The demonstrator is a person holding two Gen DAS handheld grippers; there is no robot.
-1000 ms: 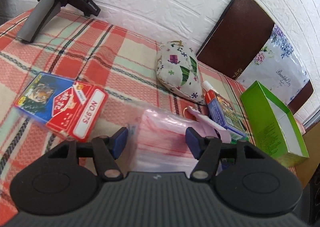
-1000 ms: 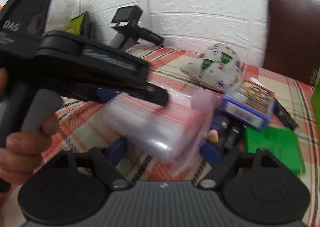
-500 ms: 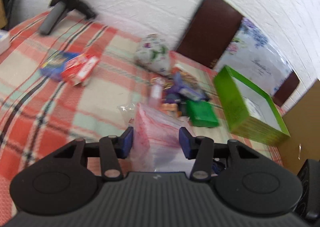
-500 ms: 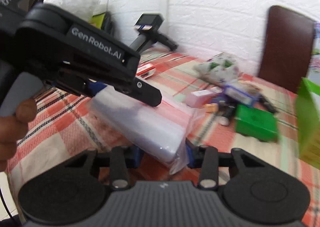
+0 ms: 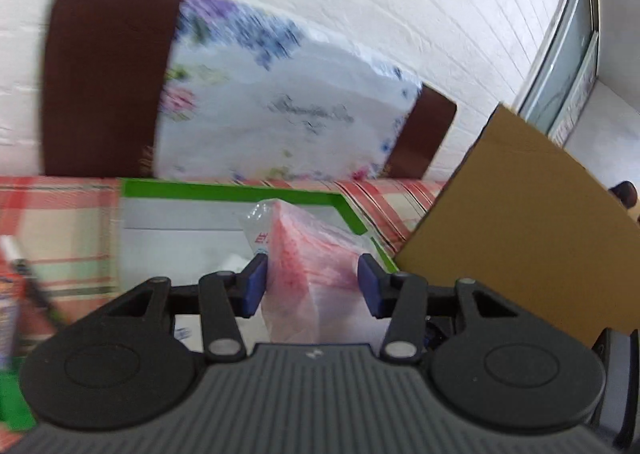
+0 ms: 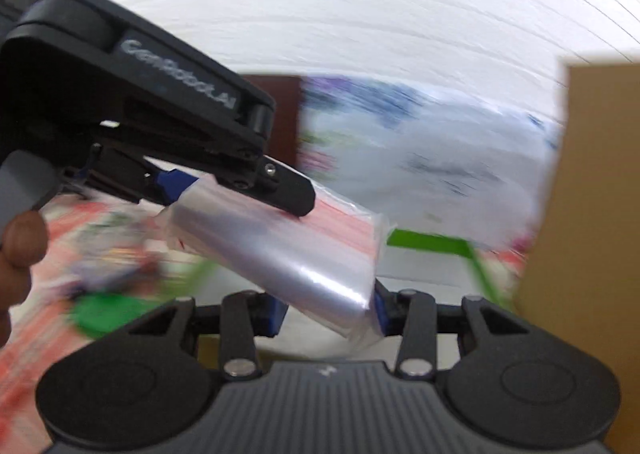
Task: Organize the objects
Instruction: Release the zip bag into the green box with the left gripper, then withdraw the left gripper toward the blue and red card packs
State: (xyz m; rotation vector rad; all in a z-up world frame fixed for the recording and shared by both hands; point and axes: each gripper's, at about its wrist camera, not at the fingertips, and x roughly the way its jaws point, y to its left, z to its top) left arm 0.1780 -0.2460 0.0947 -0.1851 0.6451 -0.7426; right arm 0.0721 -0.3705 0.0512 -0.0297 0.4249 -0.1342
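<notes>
The packet [image 5: 312, 254] is now carried over the green box [image 5: 224, 190], clamped by left gripper [image 5: 312, 282] and right gripper [image 6: 328, 310]; release remains, clutter [image 6: 108, 274] unsorted.

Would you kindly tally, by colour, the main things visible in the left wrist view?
Green: 1, the green box
Pink: 1, the clear packet of pink sheets
Brown: 2, the chair back and the cardboard box
Total: 4
</notes>
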